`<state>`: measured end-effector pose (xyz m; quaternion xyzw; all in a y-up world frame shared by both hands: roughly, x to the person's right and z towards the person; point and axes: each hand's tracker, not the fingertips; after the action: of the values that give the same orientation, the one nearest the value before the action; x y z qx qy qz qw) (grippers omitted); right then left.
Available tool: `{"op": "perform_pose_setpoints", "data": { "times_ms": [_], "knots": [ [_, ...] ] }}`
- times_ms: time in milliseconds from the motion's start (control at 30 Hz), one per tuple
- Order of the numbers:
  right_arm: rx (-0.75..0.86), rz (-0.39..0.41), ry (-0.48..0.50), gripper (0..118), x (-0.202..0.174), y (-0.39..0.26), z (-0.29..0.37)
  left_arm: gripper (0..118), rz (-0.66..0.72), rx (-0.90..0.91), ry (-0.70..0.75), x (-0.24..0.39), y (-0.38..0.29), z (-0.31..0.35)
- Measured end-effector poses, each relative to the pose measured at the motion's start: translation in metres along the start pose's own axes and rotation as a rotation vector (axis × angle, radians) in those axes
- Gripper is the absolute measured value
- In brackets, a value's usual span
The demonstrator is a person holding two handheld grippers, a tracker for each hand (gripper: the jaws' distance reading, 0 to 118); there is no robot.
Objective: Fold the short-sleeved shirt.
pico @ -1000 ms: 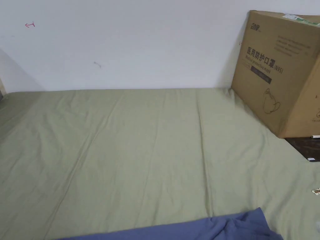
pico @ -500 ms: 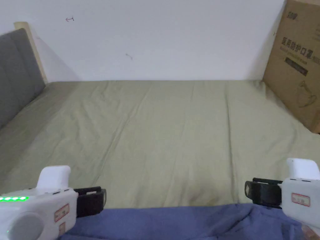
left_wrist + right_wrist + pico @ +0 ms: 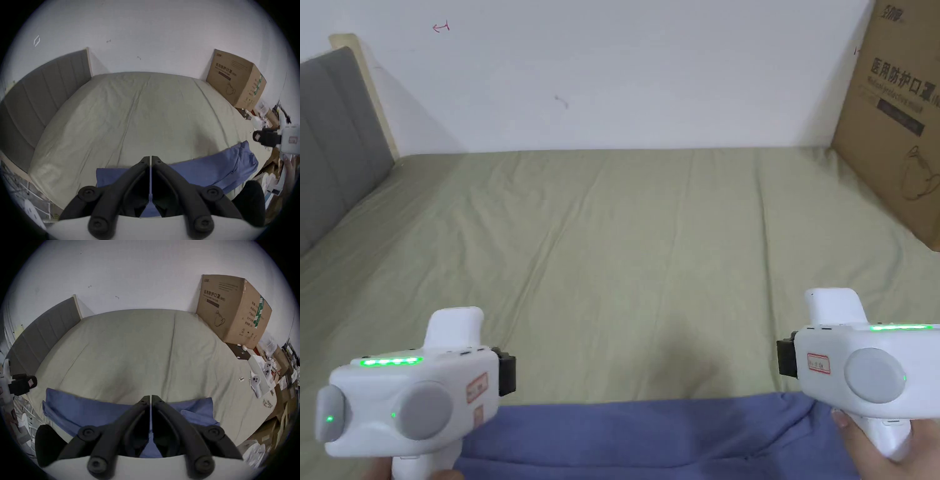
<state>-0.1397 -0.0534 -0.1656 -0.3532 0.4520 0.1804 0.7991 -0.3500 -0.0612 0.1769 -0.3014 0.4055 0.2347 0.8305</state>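
A blue short-sleeved shirt (image 3: 650,437) lies spread along the near edge of the bed, bunched at its right end (image 3: 240,160). My left gripper (image 3: 508,374) hovers over the shirt's left part, held in a hand. Seen in the left gripper view, its own jaws (image 3: 151,158) are shut with nothing between them. My right gripper (image 3: 784,359) hangs above the shirt's right end, and its jaws (image 3: 151,397) are likewise shut and empty. Neither gripper touches the cloth. The shirt (image 3: 90,408) runs below both sets of jaws.
A pale green sheet (image 3: 650,250) covers the bed up to the white wall. A large cardboard box (image 3: 894,125) stands at the far right corner. A grey headboard (image 3: 331,137) lines the left side. White controllers in an open box (image 3: 259,379) lie at the right edge.
The head camera has swung left and down. Both grippers have come up into view from the bottom corners and now sit higher over the shirt's far edge.
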Motion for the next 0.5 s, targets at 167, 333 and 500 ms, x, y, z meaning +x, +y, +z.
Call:
{"op": "perform_pose_setpoints", "data": {
  "times_ms": [167,333,500],
  "knots": [
    [-0.025,0.085,0.013,2,-0.009,-0.004,0.0,14,0.293,-0.118,-0.296,-0.088,-0.004,-0.017],
    [-0.055,0.088,0.016,2,-0.005,-0.011,0.0,99,0.428,-0.169,-0.382,-0.168,-0.031,-0.029],
    [-0.104,0.075,0.01,2,-0.001,-0.015,0.001,118,0.637,-0.245,-0.574,-0.206,-0.069,-0.064]
  ]
}}
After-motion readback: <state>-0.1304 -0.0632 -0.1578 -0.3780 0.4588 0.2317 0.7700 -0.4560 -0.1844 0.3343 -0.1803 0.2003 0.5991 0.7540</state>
